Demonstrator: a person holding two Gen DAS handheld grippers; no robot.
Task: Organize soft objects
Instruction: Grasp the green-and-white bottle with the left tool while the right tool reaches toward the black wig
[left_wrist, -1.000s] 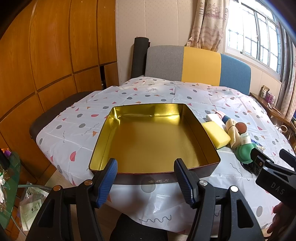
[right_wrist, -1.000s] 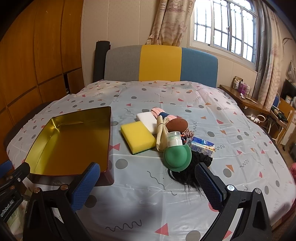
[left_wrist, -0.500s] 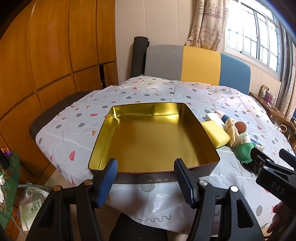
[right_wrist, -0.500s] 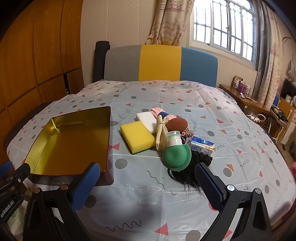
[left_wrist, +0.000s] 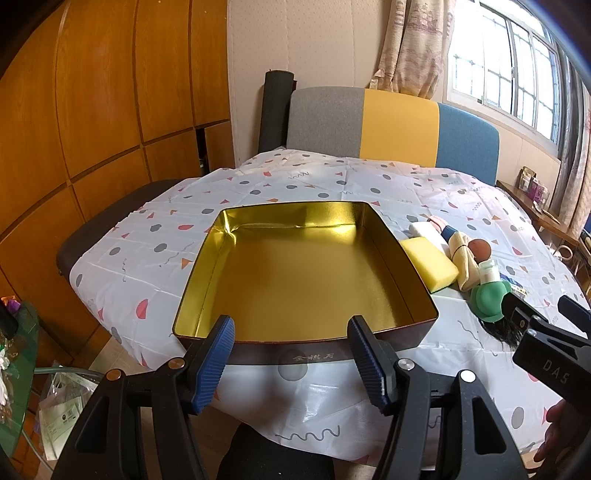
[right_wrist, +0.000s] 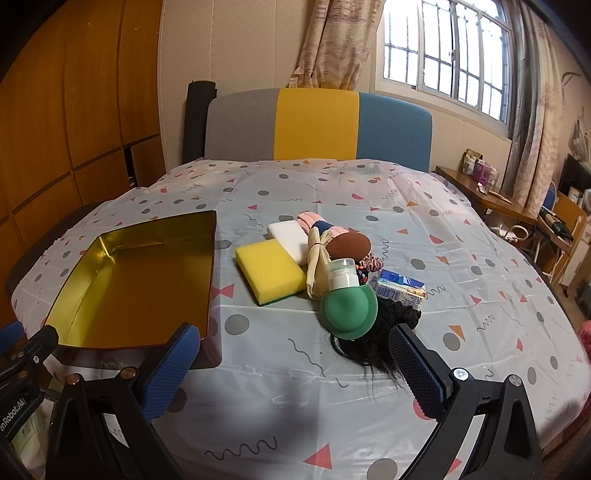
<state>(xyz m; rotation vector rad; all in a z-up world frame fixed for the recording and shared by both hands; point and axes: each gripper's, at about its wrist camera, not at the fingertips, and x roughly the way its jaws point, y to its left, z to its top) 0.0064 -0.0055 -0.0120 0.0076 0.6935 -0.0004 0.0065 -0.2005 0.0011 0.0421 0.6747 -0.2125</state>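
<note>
Both grippers, left (left_wrist: 291, 356) and right (right_wrist: 291, 363), parted and empty before gold tin (left_wrist: 306, 273); possible toppling of green bottle (right_wrist: 349, 308) if yellow sponge (right_wrist: 271, 269) dragged from crowded pile.

An empty gold-lined tin (right_wrist: 136, 280) sits left of a touching cluster: yellow sponge (right_wrist: 271, 269), white sponge (right_wrist: 288, 236), doll (right_wrist: 347, 243), green bottle (right_wrist: 349, 306), black wig (right_wrist: 376, 343).

The right hand-held gripper (right_wrist: 295, 363) hangs wide apart over the worktop (right_wrist: 461, 295), gripping nothing. Beyond it lie a green bottle (right_wrist: 349, 308), black hair (right_wrist: 373, 354), a yellow sponge (right_wrist: 271, 269) and a doll (right_wrist: 338, 243). A gold tin (right_wrist: 136, 280) sits left.
</note>
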